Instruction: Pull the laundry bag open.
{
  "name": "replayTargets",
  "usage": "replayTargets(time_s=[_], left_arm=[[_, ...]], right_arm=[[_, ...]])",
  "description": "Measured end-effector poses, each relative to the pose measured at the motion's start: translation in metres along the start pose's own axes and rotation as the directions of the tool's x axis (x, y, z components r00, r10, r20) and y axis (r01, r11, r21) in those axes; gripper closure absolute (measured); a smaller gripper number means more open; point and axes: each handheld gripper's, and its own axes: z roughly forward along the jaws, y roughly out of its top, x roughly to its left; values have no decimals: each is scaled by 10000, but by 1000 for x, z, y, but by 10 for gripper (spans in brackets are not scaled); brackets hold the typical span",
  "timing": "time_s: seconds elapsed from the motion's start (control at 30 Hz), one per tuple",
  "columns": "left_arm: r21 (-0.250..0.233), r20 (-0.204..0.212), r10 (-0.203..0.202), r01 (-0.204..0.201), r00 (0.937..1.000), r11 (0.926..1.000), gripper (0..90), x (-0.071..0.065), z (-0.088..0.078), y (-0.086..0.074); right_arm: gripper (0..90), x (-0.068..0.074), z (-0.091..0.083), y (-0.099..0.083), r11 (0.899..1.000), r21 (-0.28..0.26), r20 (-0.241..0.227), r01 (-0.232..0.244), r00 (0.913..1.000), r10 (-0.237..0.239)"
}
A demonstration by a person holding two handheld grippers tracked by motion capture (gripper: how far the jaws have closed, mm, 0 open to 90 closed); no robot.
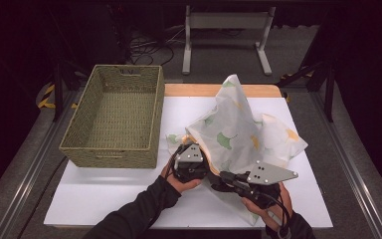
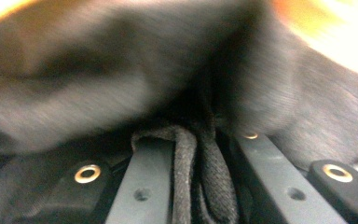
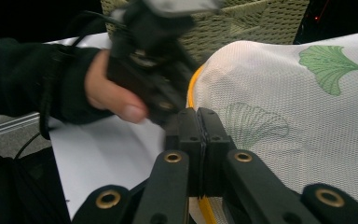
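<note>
A white mesh bag [image 1: 238,124] printed with green and yellow leaves lies crumpled on the white board, its far corner raised. My left gripper [image 1: 193,149] is at the bag's left edge, with its tips under the mesh. In the left gripper view the left gripper [image 2: 193,140] is shut on a fold of dark grey cloth [image 2: 191,182]; more of that cloth hangs blurred ahead. My right gripper [image 3: 198,116] is shut on the bag's yellow-trimmed rim [image 3: 206,207]. It points left just in front of the bag, as the right gripper [image 1: 218,179] shows from above.
A woven green basket [image 1: 109,149] stands open at the left of the white board [image 1: 129,194]; its wall [image 3: 242,23] also rises behind the bag. A wooden table edge [image 1: 199,89] lies beyond. A metal frame [image 1: 226,22] stands on the floor behind.
</note>
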Motion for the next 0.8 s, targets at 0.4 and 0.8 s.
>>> replayTargets(time_s=[0.4,0.8], left_arm=[[63,-1514,-654,671,9863,9977,823,22,23,-7],[1517,-1136,585,-409,9918,9876,218,-2,-43,-19]], right_arm=[[897,-4,-6,-33,9933,1102,-185,-361,9991,383],[897,-12,-31,-43,9931,871,487,-784,9960,744]])
